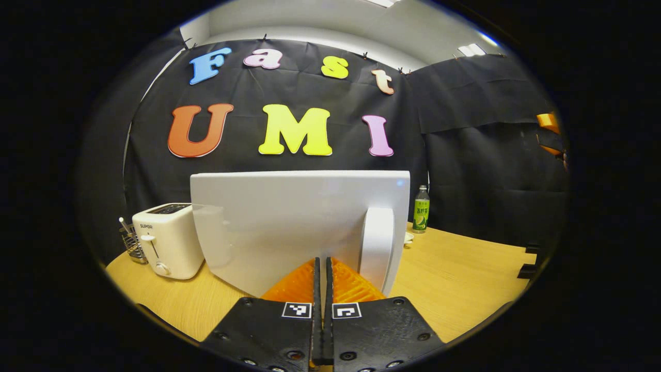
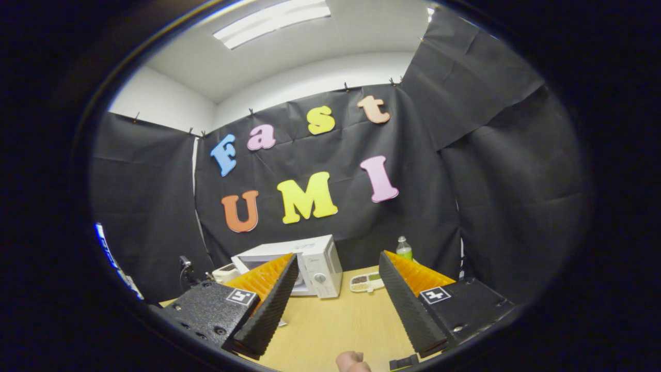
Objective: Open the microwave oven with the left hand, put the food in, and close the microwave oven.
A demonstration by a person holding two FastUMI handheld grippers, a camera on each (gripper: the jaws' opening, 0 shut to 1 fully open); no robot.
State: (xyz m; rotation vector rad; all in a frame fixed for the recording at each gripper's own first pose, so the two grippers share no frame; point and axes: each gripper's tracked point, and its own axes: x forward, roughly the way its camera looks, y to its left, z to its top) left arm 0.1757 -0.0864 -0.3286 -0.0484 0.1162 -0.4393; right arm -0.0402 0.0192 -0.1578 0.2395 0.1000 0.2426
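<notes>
The white microwave door (image 1: 289,222) stands broad and close in the left gripper view, its vertical handle (image 1: 377,243) near its right edge. My left gripper (image 1: 321,262) is shut with nothing between its fingers, and its tips sit just left of the handle, low against the door. In the right gripper view the microwave (image 2: 315,261) stands far off at the back of the table, with knobs on its right side. A white food tray (image 2: 366,282) lies on the table just right of it. My right gripper (image 2: 338,256) is open, held back from both.
A white toaster (image 1: 168,240) and a wire holder (image 1: 133,243) stand left of the microwave. A green bottle (image 1: 421,209) stands behind it on the right. The wooden table (image 1: 465,268) stretches to the right. A fingertip (image 2: 352,361) shows at the bottom of the right gripper view.
</notes>
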